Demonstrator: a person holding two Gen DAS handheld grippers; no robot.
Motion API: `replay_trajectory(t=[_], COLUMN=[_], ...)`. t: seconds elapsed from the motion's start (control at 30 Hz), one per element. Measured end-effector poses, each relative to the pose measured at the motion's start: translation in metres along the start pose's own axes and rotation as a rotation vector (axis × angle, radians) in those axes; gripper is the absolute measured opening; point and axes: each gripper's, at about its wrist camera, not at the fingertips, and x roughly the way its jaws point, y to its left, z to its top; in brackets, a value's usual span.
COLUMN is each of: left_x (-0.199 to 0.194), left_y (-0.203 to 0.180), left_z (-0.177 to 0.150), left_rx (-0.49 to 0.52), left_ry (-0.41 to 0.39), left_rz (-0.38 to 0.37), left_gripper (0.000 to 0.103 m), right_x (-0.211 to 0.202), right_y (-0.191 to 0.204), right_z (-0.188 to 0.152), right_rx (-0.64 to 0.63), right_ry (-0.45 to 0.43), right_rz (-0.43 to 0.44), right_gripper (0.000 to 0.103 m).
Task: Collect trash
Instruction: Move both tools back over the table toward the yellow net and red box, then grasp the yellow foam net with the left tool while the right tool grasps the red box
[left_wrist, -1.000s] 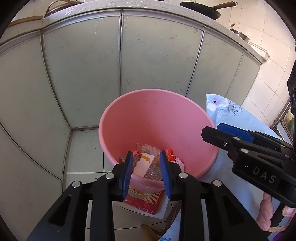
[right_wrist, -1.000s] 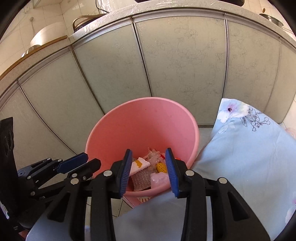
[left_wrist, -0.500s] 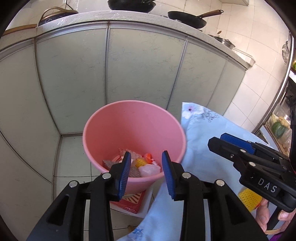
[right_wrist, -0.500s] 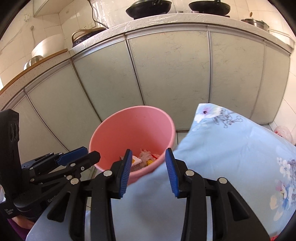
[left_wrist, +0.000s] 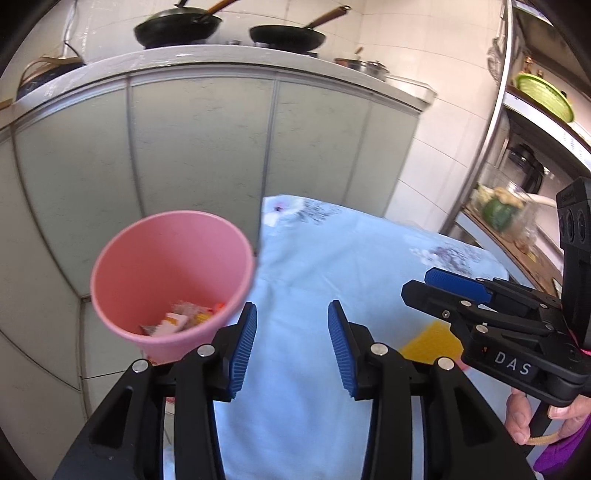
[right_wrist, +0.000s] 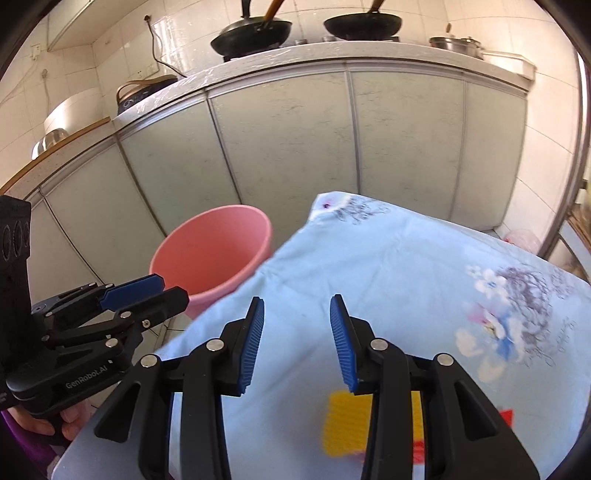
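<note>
Trash left on table (right_wrist: 369, 266): a yellow textured piece (right_wrist: 349, 421) w/ a red scrap (right_wrist: 504, 417) just beside it, both lying flat on the light-blue floral cloth. In the right wrist view the yellow piece sits directly below and slightly behind the right gripper (right_wrist: 295, 341), partly hidden under its right finger; long axis seems to run roughly along the fingers' line, tho blur makes that uncertain. In the left wrist view the same yellow piece (left_wrist: 432, 341) shows off to the right of the left gripper (left_wrist: 291, 345), between it and the right tool.

Both grippers empty, jaws spread wide, blue pads facing each other w/ only cloth showing between.

Pink bucket (left_wrist: 173, 280) stands on the floor at the table's left edge, below cloth level, w/ wrappers and bits (left_wrist: 181, 319) already at the bottom. It lies ahead-left of both grippers, nearer the left one.

Judgement: right hand is clearly nearer the yellow piece, prob. the one to take it. Key relation: target is under/behind the jaws, not ahead, so the gripper needs to pull back and tip down before closing. Piece lies flat on soft cloth, so pads may pinch fabric along w/ it. Carry afterwards goes left toward bucket, across the left gripper's space.
</note>
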Motion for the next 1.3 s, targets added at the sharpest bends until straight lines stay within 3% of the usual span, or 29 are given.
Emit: replay_trajectory(t=[0.4, 0.6, 0.77, 1.0, 1.1, 1.17, 1.3], left_x=[0.001, 0.018, 0.041, 0.075, 0.078, 0.077, 0.065], left_y=[-0.068, -0.106, -0.130, -0.141, -0.137, -0.135, -0.130], left_z=[-0.024, -0.040, -0.043, -0.045, -0.046, -0.046, -0.040], left_rx=[0.135, 0.266, 0.322, 0.317, 0.302, 0.295, 0.294], left_ry=[0.083, 0.148, 0.179, 0.227, 0.228, 0.212, 0.162], left_rz=[-0.215, -0.289, -0.290, -0.255, -0.259, -0.248, -0.223], left_gripper=[0.042, 0.043, 0.043, 0.043, 0.032, 0.012, 0.008], right_x=[-0.067, -0.080, -0.079, -0.081, -0.074, -0.067, -0.042], right_y=[-0.098, -0.132, -0.143, -0.147, -0.156, -0.164, -0.179], right_z=[-0.051, -0.070, -0.081, -0.086, -0.076, -0.067, -0.051], right_rx=[0.156, 0.265, 0.306, 0.267, 0.239, 0.247, 0.283], right_ry=[-0.013, -0.019, -0.012, -0.011, 0.012, 0.029, 0.070], right_rz=[-0.155, -0.166, -0.166, -0.113, -0.088, -0.057, 0.017], right_gripper=[0.038, 0.038, 0.038, 0.038, 0.038, 0.038, 0.038])
